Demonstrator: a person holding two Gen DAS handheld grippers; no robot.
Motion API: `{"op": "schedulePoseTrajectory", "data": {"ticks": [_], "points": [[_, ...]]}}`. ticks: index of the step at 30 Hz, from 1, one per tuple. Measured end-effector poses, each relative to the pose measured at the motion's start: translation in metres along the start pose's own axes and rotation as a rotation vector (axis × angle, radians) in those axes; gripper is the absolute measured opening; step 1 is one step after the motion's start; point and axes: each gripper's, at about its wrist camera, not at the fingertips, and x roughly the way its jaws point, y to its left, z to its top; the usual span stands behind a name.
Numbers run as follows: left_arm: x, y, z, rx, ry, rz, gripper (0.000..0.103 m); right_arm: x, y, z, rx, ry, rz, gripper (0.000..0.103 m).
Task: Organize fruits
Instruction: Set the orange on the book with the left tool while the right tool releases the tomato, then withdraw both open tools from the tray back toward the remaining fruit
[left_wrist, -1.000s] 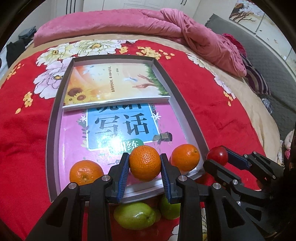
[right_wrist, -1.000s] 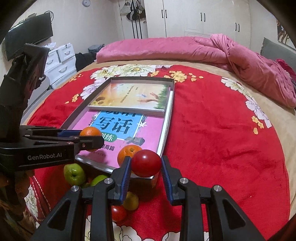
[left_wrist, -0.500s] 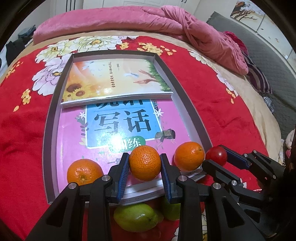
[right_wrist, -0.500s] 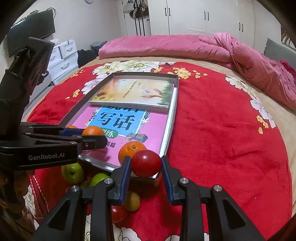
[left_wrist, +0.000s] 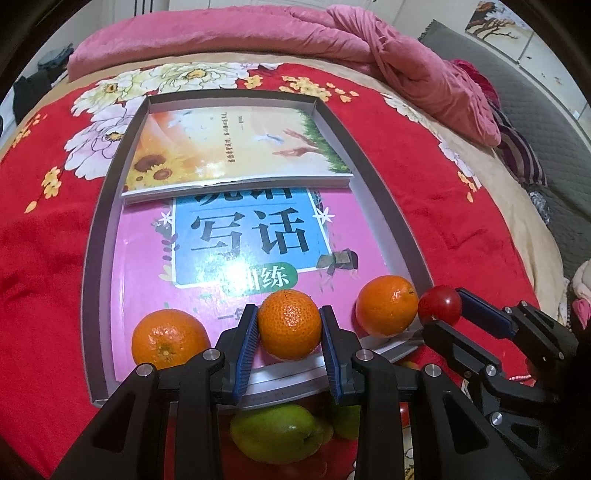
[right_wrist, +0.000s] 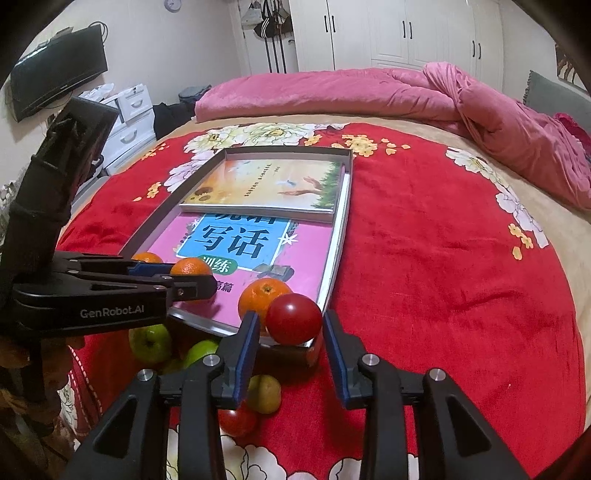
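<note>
A shallow grey tray (left_wrist: 96, 236) is laid on a bed covered by a red floral blanket (left_wrist: 40, 258). Two books are held in the tray: a sunflower-covered book (left_wrist: 229, 147) at the far end, overlapping a pink book (left_wrist: 236, 258) with a blue panel.

An orange (left_wrist: 289, 324) is gripped between the blue pads of the left gripper (left_wrist: 289, 334), over the near edge of the tray. Two more oranges are seen on the pink book, one at the left (left_wrist: 168, 338) and one at the right (left_wrist: 386, 304).

A red tomato (right_wrist: 293, 318) is seen at the tray's near right corner, between the fingers of the right gripper (right_wrist: 290, 332). The jaws are opening, and gaps are visible on both sides of the tomato.

In front of the tray, green pears (right_wrist: 150, 343), a yellowish fruit (right_wrist: 264, 393) and another tomato (right_wrist: 238, 421) are scattered on the blanket.
</note>
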Motion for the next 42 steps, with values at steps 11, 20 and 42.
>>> {"op": "schedulePoseTrajectory", "data": {"ticks": [11,20,42], "points": [[0.001,0.000,-0.001,-0.004,0.007,-0.006,0.036,-0.001,0.003,0.001,-0.001,-0.004,0.000,0.042],[-0.004,0.002,-0.001,-0.015,0.001,-0.017,0.045,-0.002,0.002,0.003,0.012,-0.008,-0.009,0.047],[-0.028,0.002,-0.001,-0.029,-0.041,-0.057,0.059,-0.020,-0.003,0.006,0.045,-0.054,-0.020,0.063]]}}
